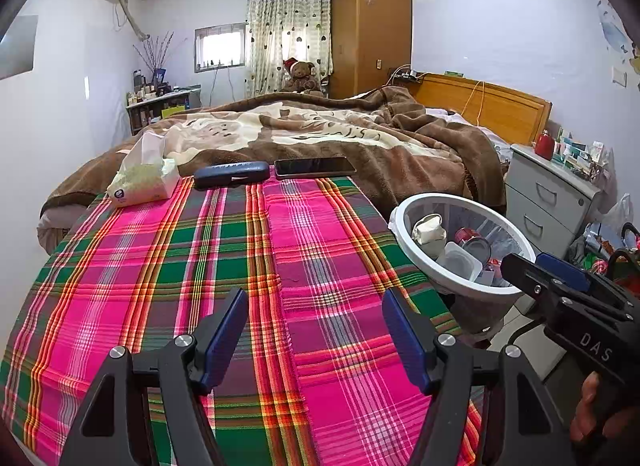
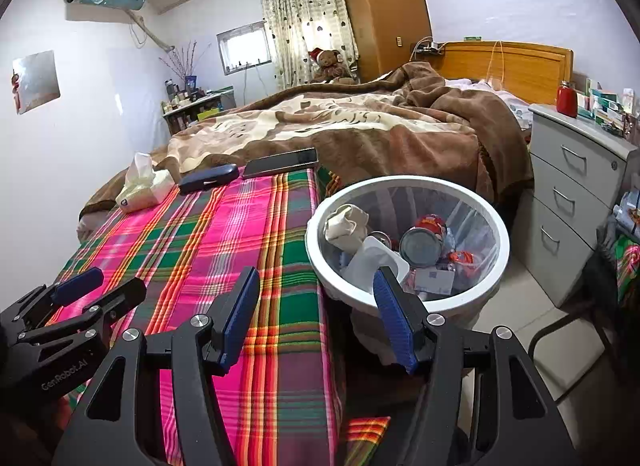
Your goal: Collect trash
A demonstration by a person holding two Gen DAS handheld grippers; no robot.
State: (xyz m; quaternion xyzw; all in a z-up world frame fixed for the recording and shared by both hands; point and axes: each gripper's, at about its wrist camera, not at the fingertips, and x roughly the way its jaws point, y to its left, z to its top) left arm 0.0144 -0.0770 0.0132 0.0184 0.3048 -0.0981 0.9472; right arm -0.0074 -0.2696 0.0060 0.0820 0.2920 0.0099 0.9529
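Note:
A white waste bin (image 2: 496, 225) (image 1: 404, 238) stands beside the bed's plaid cloth (image 1: 248, 266). Inside lie a crumpled beige wad (image 2: 346, 225), a tin can (image 2: 420, 246), a white plastic tub (image 2: 380, 258) and wrappers. My left gripper (image 1: 316, 324) hovers over the plaid cloth, open, with nothing between its blue pads. My right gripper (image 2: 316, 306) is open and empty too, near the bin's near rim; its right finger overlaps the bin in the right wrist view. The right gripper (image 1: 544, 272) shows beside the bin in the left wrist view, and the left gripper (image 2: 100, 290) at lower left in the right wrist view.
At the cloth's far end lie a tissue pack (image 1: 144, 181), a dark blue glasses case (image 1: 232, 174) and a phone (image 1: 314, 167). A brown blanket (image 1: 340, 129) covers the bed beyond. A grey drawer cabinet (image 2: 576, 193) stands right of the bin, with bags (image 1: 612, 234) on the floor.

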